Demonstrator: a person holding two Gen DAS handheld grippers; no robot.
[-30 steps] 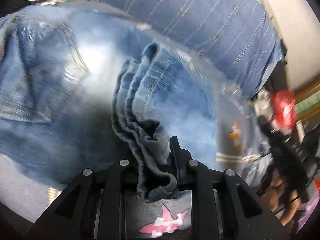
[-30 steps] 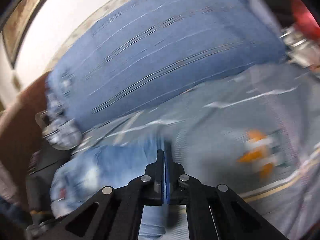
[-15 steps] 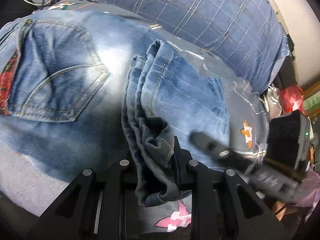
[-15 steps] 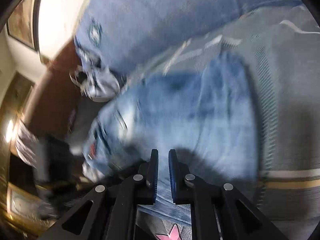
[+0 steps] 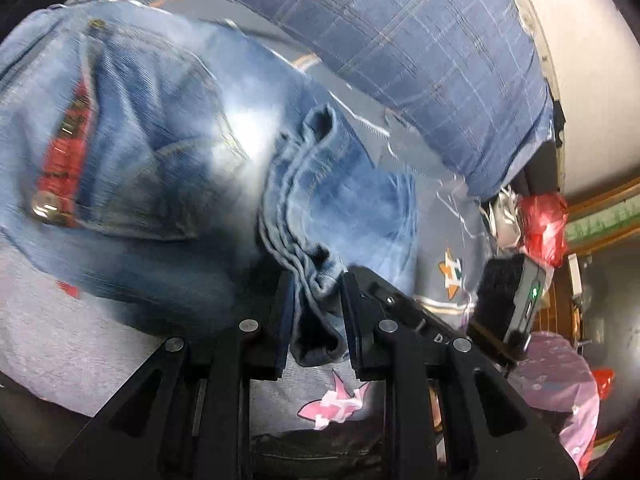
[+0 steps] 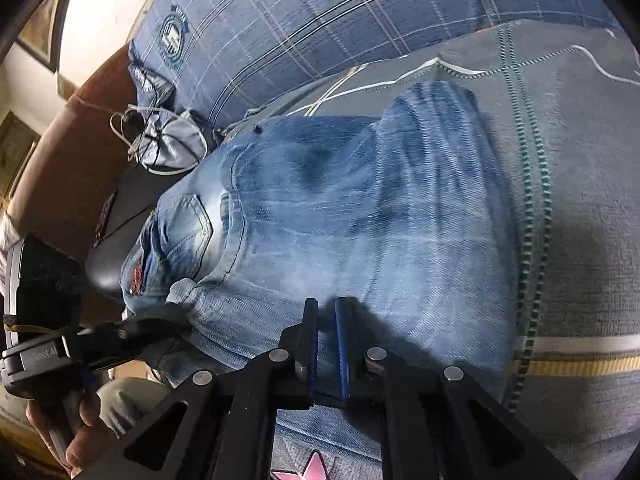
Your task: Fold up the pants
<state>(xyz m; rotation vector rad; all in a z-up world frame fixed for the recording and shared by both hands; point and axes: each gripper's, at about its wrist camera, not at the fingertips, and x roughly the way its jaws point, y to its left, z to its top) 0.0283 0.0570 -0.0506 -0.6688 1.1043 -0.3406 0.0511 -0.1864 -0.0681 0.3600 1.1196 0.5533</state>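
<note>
The jeans (image 6: 360, 216) lay on the bed (image 6: 580, 208), long axis running from the waistband by the left edge toward the pillow (image 6: 320, 20), with the hem end doubled back near the front edge. The left gripper (image 5: 314, 300) was clenched on that bunched hem, while the right gripper (image 6: 326, 332) hung over flat denim just beside it, jaws a narrow slit apart and grasping nothing that I could see. The right was nearer the free fold edge; the pillow's round emblem and the left gripper's lettering were too blurred to read.
</note>
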